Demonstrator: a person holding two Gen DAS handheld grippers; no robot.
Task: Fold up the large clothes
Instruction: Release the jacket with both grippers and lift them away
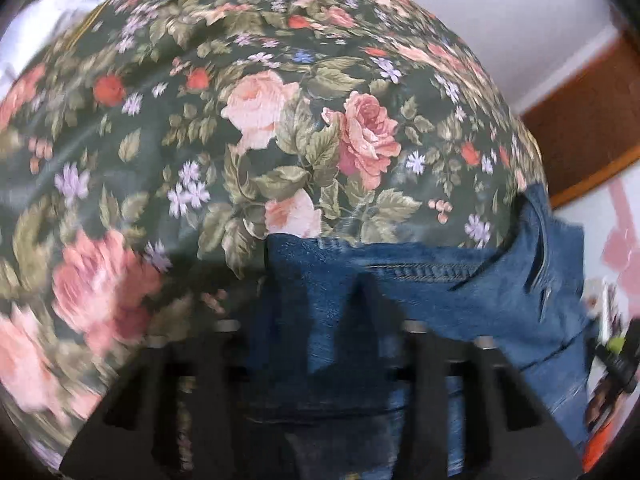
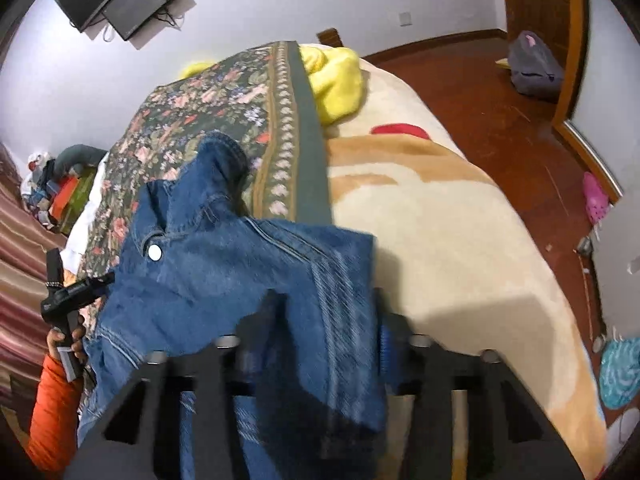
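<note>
Nearest, both grippers clamp the blue denim jeans (image 2: 224, 276): the right gripper (image 2: 324, 320) at 6 o'clock in its view, the left gripper (image 1: 316, 304) likewise. Stitched seams and a metal button show. Beyond, at 12 o'clock, lies the floral bedspread (image 1: 280, 120); motion blur smears the fingertips.

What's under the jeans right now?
The jeans lie over the floral bedspread and the cream blanket. Whatever lies beneath the denim itself is hidden.
</note>
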